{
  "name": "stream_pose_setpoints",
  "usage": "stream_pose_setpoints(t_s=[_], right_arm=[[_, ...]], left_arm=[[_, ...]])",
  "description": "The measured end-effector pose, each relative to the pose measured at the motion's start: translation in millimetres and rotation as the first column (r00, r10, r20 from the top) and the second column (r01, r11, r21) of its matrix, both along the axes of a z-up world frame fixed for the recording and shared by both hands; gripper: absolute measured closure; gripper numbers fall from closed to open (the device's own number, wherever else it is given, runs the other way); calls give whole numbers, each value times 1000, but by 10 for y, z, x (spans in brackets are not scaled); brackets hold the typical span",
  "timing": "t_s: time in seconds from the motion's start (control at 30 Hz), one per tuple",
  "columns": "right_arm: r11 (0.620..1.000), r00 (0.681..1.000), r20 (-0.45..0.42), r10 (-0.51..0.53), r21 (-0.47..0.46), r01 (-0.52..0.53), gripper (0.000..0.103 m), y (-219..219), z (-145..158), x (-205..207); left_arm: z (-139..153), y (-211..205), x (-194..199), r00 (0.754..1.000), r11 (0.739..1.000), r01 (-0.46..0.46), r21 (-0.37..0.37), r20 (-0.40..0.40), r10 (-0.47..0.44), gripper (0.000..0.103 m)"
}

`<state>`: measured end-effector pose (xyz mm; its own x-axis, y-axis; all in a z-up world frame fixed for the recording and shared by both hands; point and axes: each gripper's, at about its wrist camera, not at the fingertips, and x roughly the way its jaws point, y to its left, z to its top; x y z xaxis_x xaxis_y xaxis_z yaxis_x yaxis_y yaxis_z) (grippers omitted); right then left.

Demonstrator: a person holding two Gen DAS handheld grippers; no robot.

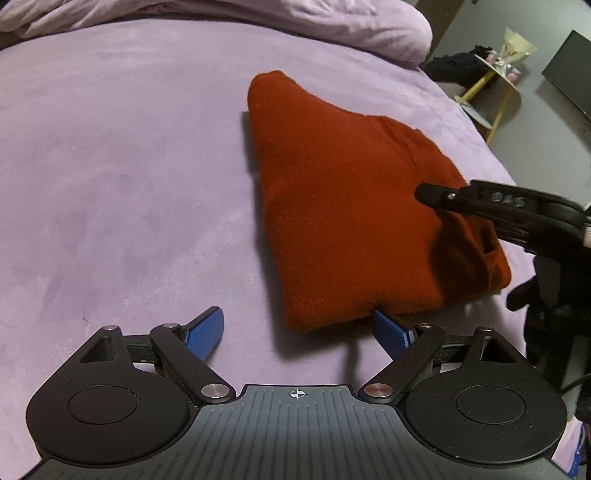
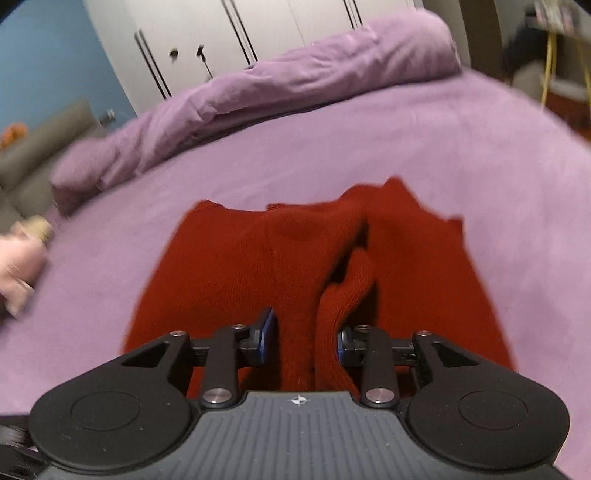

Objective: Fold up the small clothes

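Note:
A red knit sweater (image 1: 343,206) lies folded on the purple bed cover (image 1: 122,184). My left gripper (image 1: 299,328) is open at the sweater's near edge; its right blue pad (image 1: 388,328) is tucked under the hem, its left pad (image 1: 207,330) rests on bare cover. My right gripper (image 2: 304,334) stands partly open with a thick fold of the sweater (image 2: 236,266) between its blue pads. The right gripper's black finger also shows in the left wrist view (image 1: 480,199), on the sweater's right side. The right wrist view is motion-blurred.
A rolled purple duvet (image 2: 258,88) lies along the far side of the bed. A white wardrobe (image 2: 240,33) stands behind it. A grey sofa (image 2: 40,147) is at left. A small yellow-legged table (image 1: 495,77) stands beyond the bed's right edge.

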<state>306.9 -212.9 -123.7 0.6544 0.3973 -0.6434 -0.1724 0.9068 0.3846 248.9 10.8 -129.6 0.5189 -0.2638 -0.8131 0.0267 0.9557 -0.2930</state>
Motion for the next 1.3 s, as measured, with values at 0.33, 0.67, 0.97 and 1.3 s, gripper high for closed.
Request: stream_pose_setpoints(t_s=[0.33,0.67,0.97,1.3], right_arm=[[988,999,-41,-32,147,37,64,-285,-90,-342],[985,997,-52,-54,160,61,60,-176,-80,-85],[977,986,162,43,-212,-7,88,332,177,11],[902,964,248,-92,-389,186,88,-69,181,-116]], left_arm=[[29,85,-28,999,999,-43,9,-1,43,11],[-34,-8,-25,999,998,-27,53,-16,28,11],[42,-4,-12,999,999,-40,29,4,40,13],[261,-127,28,998,998,10,-66,68,-5,13]])
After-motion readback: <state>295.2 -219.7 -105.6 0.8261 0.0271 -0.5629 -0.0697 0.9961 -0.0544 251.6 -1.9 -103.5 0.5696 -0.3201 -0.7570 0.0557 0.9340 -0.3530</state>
